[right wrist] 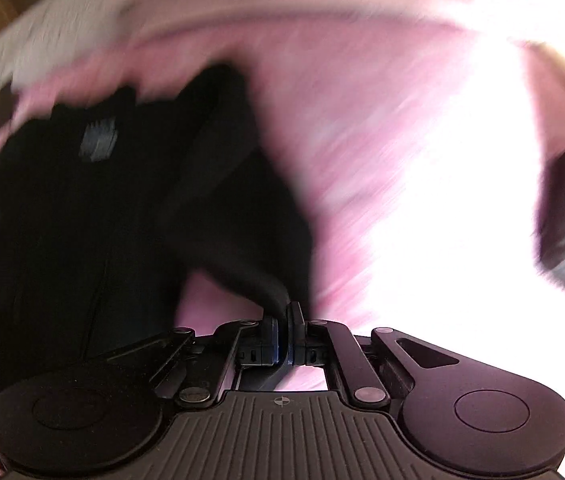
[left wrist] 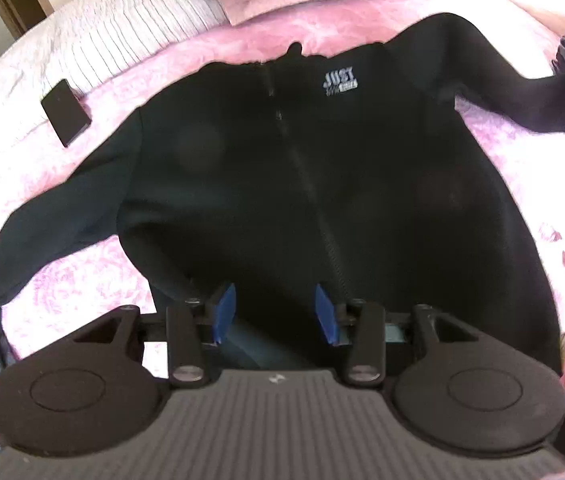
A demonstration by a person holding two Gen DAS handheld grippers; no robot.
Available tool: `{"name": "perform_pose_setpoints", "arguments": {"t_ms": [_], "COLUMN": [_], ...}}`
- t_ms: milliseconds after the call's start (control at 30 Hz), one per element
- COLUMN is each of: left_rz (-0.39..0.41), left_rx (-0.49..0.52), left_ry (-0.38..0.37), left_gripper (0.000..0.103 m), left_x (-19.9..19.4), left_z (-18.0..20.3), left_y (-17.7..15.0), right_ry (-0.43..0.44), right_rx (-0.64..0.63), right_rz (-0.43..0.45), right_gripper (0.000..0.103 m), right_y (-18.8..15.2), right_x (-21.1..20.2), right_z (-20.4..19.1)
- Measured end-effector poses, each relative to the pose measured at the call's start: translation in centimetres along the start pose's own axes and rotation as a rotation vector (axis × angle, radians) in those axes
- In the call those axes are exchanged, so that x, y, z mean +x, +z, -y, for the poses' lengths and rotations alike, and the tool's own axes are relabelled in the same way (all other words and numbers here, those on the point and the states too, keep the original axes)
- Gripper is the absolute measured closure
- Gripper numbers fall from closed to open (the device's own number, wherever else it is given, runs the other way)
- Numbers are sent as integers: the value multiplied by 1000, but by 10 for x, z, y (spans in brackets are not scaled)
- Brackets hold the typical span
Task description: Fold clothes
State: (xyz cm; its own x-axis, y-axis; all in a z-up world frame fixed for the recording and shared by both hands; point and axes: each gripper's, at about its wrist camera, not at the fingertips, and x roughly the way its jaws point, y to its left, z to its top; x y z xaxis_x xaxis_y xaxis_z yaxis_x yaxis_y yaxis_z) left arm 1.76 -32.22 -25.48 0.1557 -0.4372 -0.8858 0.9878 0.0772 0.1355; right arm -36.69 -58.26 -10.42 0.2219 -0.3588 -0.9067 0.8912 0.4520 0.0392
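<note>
While the right hand-held gripper (right wrist: 284,330) pinches its sleeve, the black zip jacket (left wrist: 322,184) lies spread flat.

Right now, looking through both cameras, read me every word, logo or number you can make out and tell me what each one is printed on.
"JUST": white print on the chest of the black jacket, top line of its logo.
Second line of that logo: too small and blurred to read.
Same logo in the right wrist view: a grey smear, unreadable.
Small dark flat object on the pink bedspread: no text visible.
</note>
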Motion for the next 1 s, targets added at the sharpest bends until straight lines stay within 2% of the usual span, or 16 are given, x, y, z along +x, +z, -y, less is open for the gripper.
{"name": "perform_pose_setpoints", "arguments": {"t_ms": [67, 133, 167, 200, 267, 367, 467, 567, 600, 700, 767, 867, 900, 933, 967, 1000], "left_rz": [-1, -6, -9, -12, -27, -77, -124, -145, -141, -112, -96, -101, -126, -151, -162, -167], "left_rx": [-1, -13, -22, -32, -51, -73, -141, -200, -208, -136, -100, -94, -73, -50, -38, -36], "left_ry": [23, 48, 59, 71, 90, 122, 118, 79, 52, -41, -76, -90, -64, -54, -71, -80], "left_gripper": [63, 63, 62, 61, 59, 56, 52, 48, 41, 36, 34, 34, 36, 49, 64, 87], "left_x": [-3, -9, -11, -13, -18, -21, -16, -13, -13, -5, 5, 25, 35, 43, 47, 45], "left_z": [4, 9, 10, 11, 8, 2, -9, -14, -12, 6, 16, 19, 19, 16, 10, 1], "left_y": [5, 5, 5, 5, 0, -16, -37, -57, -63, -74, -76, -75, -76, -78, -82, -86], "right_ry": [-90, -268, -355, -406, -431, -357, -198, 37, 120, 287, 338, 339, 333, 330, 322, 308], "right_rx": [23, 16, 4, -19, -79, -151, -152, -133, -138, -158, -142, -79, -54, -25, 6, 41], "right_rz": [74, 154, 178, 204, 261, 275, 205, 75, 18, -153, -218, -253, -252, -250, -249, -247], "right_gripper": [100, 100, 86, 60, 32, 32, 32, 32, 32, 32, 32, 32, 32, 32, 32, 32], "right_y": [39, 79, 94, 104, 111, 93, 43, -30, -55, -129, -167, -204, -217, -226, -233, -237], "right_x": [-19, -26, -25, -24, -25, -18, 10, 39, 49, 67, 73, 75, 69, 70, 70, 72], "right_z": [43, 79, 89, 92, 86, 56, 9, -34, -48, -98, -124, -148, -153, -158, -161, -162]}}
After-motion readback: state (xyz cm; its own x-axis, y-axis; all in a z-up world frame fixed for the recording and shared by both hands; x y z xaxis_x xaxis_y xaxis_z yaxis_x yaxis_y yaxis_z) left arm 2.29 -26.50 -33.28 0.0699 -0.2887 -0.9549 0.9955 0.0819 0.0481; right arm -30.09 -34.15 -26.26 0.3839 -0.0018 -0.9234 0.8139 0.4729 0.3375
